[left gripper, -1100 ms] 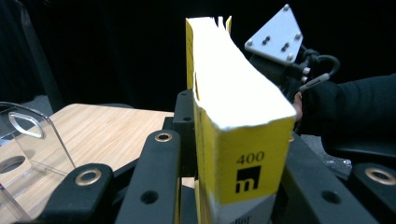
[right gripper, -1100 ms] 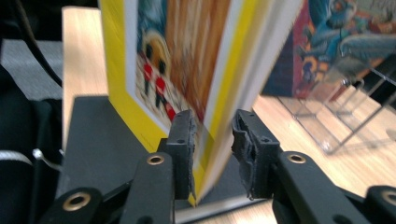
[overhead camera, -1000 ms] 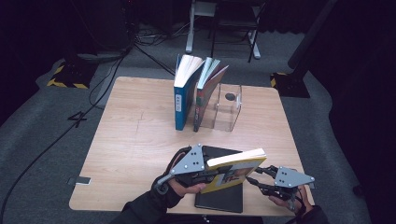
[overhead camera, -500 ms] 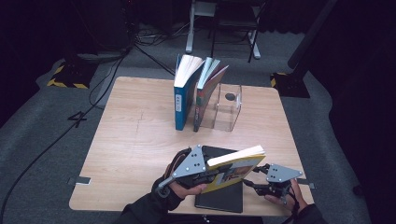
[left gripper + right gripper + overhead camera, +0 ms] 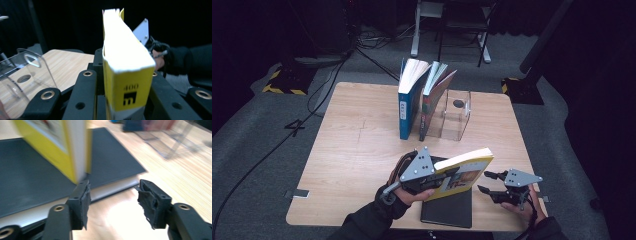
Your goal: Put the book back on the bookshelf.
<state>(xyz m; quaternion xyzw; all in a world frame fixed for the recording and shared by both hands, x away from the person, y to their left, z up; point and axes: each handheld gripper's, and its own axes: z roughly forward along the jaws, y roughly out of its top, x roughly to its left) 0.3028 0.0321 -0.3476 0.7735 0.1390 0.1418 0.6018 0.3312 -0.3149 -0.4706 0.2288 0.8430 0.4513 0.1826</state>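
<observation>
- High view: my left gripper (image 5: 439,175) is clamped on the spine end of the yellow book (image 5: 460,171) and holds it up on its long edge, tilted, over the black book (image 5: 448,207) lying flat beneath it. I judge the hold is at one end so the far end stays free for the other tool. My right gripper (image 5: 486,182) sits just off that free end, jaws parted with nothing between them; they have just been opening, probably to take the book's thickness. Ahead of both tools, two books (image 5: 422,97) stand against a clear plastic bookend (image 5: 457,116), likely where this one goes.
- Left gripper view: the yellow book (image 5: 125,72) rises straight out from between my jaws, which press on both covers. The narrow clamp keeps it upright. The bookend (image 5: 22,75) lies off to the jaws' left.
- Right gripper view: my right gripper (image 5: 112,195) is wide open and empty. The yellow book's lower corner (image 5: 75,152) hangs just above its left finger (image 5: 82,197), not between the pads. The black book (image 5: 37,177) lies behind.
</observation>
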